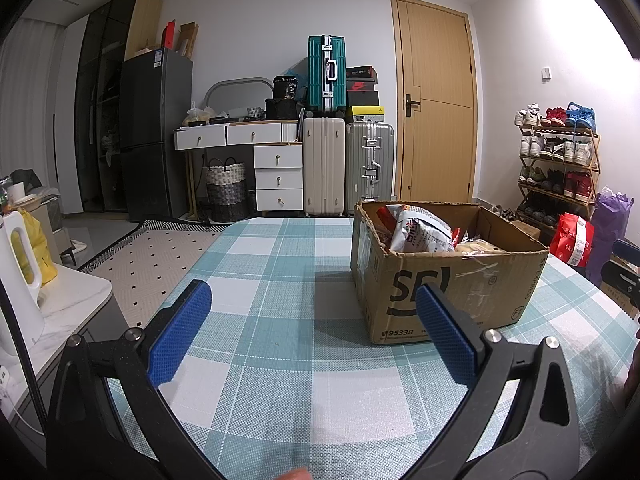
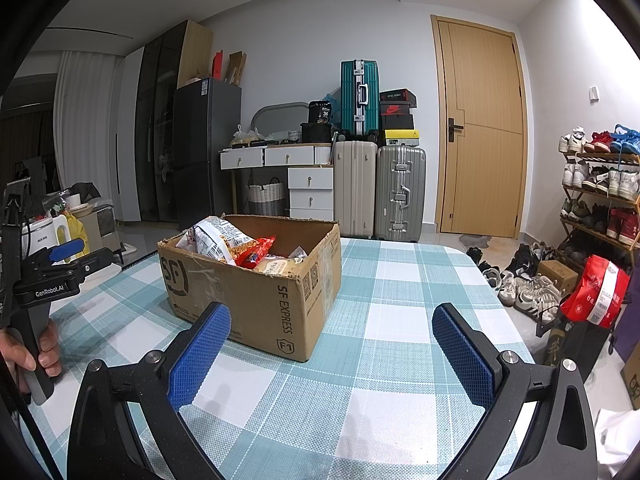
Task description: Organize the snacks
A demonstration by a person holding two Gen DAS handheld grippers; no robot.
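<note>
An open cardboard box [image 1: 444, 288] [image 2: 256, 292] stands on the checked tablecloth [image 1: 280, 264] [image 2: 392, 280]. Inside it lie a white printed snack bag [image 1: 420, 232] [image 2: 218, 238], a red packet [image 2: 258, 254] and a pale packet [image 1: 478, 247] [image 2: 276, 267]. My left gripper [image 1: 314, 296] hovers open over the cloth, the box just ahead of its right finger. My right gripper [image 2: 332, 320] is open too, with the box's near corner ahead of its left finger. Nothing sits between either pair of blue pads. In the right wrist view a hand holds the left gripper's handle [image 2: 40, 312].
A white side table with a white jug [image 1: 16, 268] stands left of the table. Suitcases [image 1: 344, 168], drawers [image 1: 278, 176] and a door [image 1: 436, 104] line the back wall. A shoe rack [image 2: 600, 192], loose shoes [image 2: 520, 280] and a red bag [image 2: 596, 296] are on the right.
</note>
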